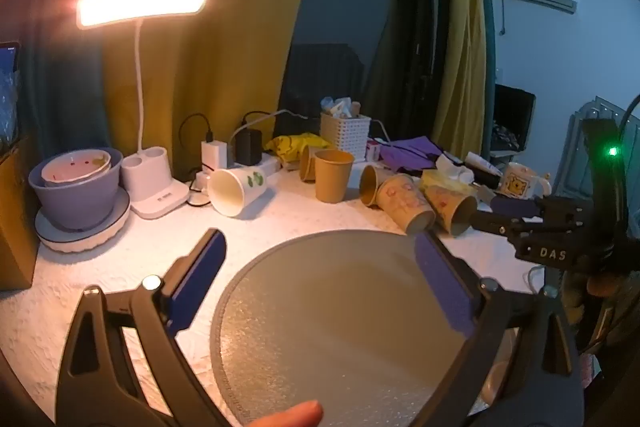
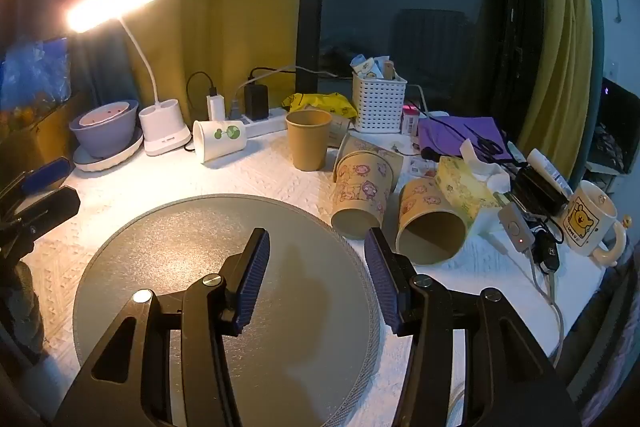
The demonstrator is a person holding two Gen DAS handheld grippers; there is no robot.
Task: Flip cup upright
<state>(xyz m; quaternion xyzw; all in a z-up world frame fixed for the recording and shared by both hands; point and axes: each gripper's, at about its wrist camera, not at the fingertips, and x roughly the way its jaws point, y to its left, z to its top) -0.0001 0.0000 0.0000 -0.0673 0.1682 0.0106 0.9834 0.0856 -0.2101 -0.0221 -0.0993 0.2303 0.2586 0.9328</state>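
Several paper cups lie on their sides on the white table. A white cup with green leaves [image 1: 236,189] [image 2: 219,140] lies near the lamp base. Two patterned cups [image 2: 362,195] [image 2: 430,223] lie right of the round grey mat [image 2: 200,227]; they also show in the left wrist view [image 1: 404,203] [image 1: 452,209]. A plain brown cup [image 1: 333,175] [image 2: 309,139] stands upright. My left gripper [image 1: 320,243] is open and empty above the mat [image 1: 340,307]. My right gripper [image 2: 316,247] is open and empty over the mat's right edge, just short of the patterned cups.
A lit desk lamp [image 1: 156,187] and a purple bowl on a plate [image 1: 76,195] stand at the left. A power strip with chargers [image 2: 256,115], a white basket [image 2: 378,103], purple cloth [image 2: 460,135], tissues [image 2: 464,187] and a bear mug [image 2: 588,219] crowd the back and right.
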